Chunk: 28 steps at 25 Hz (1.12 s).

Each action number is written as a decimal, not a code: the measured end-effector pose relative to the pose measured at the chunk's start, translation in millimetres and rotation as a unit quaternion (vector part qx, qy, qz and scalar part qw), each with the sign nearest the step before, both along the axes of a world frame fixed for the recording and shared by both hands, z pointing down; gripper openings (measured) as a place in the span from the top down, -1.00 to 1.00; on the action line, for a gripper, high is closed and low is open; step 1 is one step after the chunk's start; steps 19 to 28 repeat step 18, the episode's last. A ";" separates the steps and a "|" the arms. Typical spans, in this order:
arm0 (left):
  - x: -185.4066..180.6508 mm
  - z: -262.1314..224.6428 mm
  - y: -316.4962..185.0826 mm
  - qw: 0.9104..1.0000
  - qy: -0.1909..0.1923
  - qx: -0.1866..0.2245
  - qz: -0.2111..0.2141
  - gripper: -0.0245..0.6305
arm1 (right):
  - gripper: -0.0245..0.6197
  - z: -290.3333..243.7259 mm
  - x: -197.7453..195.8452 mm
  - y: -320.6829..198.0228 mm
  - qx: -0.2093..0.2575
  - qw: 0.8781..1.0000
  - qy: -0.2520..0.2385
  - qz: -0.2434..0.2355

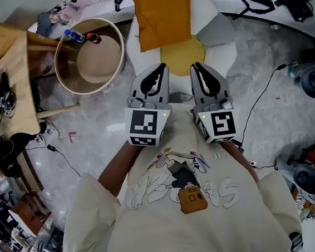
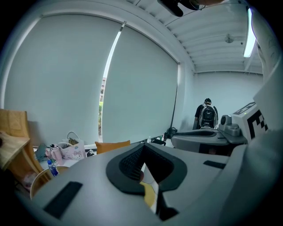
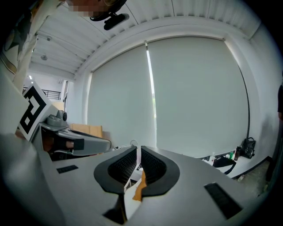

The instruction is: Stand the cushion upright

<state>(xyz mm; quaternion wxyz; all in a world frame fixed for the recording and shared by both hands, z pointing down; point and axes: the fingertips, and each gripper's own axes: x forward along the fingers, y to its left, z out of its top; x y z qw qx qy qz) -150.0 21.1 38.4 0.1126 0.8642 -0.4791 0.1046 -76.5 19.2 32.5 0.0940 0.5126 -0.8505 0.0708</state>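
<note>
The white chair (image 1: 204, 11) carries the cushion (image 1: 165, 13), a plain mustard-orange rectangle with no label, propped at the chair's back edge above a yellow seat pad (image 1: 182, 55). The left gripper (image 1: 162, 67) and right gripper (image 1: 196, 66) both have their jaws closed on nothing. The lettering on the shirt (image 1: 153, 193) is illegible.

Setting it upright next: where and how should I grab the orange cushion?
Probably the orange cushion by its two near corners, left gripper and right gripper one each, from the person's side: that edge faces both, and its far end leaves the frame.
</note>
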 end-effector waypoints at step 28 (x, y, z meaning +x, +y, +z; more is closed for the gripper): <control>-16.9 -2.9 7.6 1.000 0.005 -0.005 -0.003 0.91 | 0.77 4.2 -18.2 6.0 -0.015 1.000 0.004 -0.003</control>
